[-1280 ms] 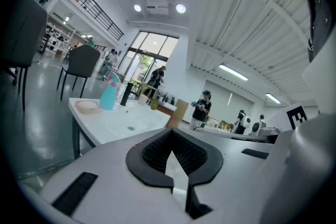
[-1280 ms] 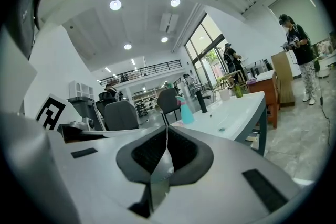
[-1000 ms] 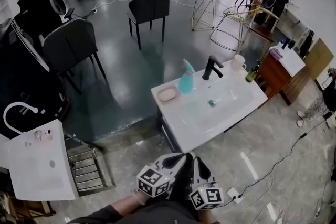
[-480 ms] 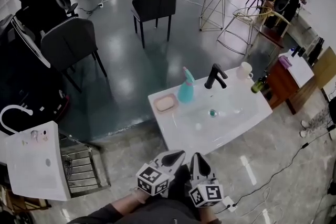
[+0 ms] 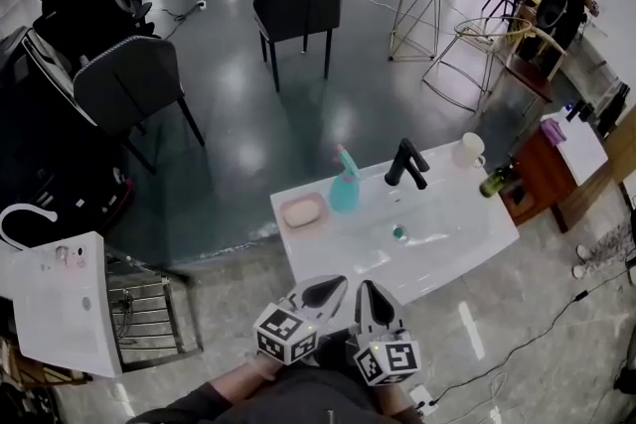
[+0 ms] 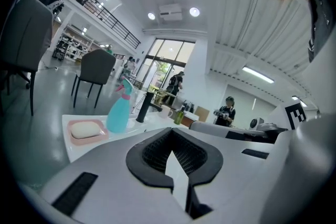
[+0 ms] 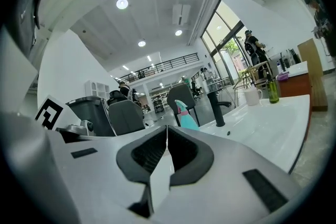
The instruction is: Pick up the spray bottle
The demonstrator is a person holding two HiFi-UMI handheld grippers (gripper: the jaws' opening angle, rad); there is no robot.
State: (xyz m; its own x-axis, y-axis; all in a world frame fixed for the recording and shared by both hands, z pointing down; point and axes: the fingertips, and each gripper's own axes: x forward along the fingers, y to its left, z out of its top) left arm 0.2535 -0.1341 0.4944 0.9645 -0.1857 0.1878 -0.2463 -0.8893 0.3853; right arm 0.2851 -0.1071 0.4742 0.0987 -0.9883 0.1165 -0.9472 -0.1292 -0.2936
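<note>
The left gripper (image 5: 334,285), a white plastic tool with black ribbed pads, has its jaws pressed together with nothing between them, as its own view (image 6: 169,130) shows. Just beside it the matching right gripper (image 5: 366,289) is likewise closed and empty (image 7: 167,128). Both point nearly level toward a white rectangular washbasin counter (image 5: 452,248), and their tips reach only its near edge. Ahead and left of the left gripper, at the counter's far left corner, sits a pink rounded soap dish (image 5: 302,212) holding a pale oval bar. Just right of the dish, straight ahead of the left gripper and well apart from both sets of tips, stands the turquoise translucent plastic spray bottle (image 5: 345,189). It is upright, with its long axis vertical. Its body flares wide at the base and narrows to a pink collar under a turquoise trigger head, and the nozzle points left and away from the grippers. The left gripper view shows the bottle left of the jaws (image 6: 118,112), while the right gripper view shows it just right of them (image 7: 187,116). Further right, beyond the right gripper, a matte black angular faucet (image 5: 407,164) rises at the counter's far edge. Then come a white ceramic mug (image 5: 469,150) and a dark green glass bottle (image 5: 495,182) near the far right corner.
</note>
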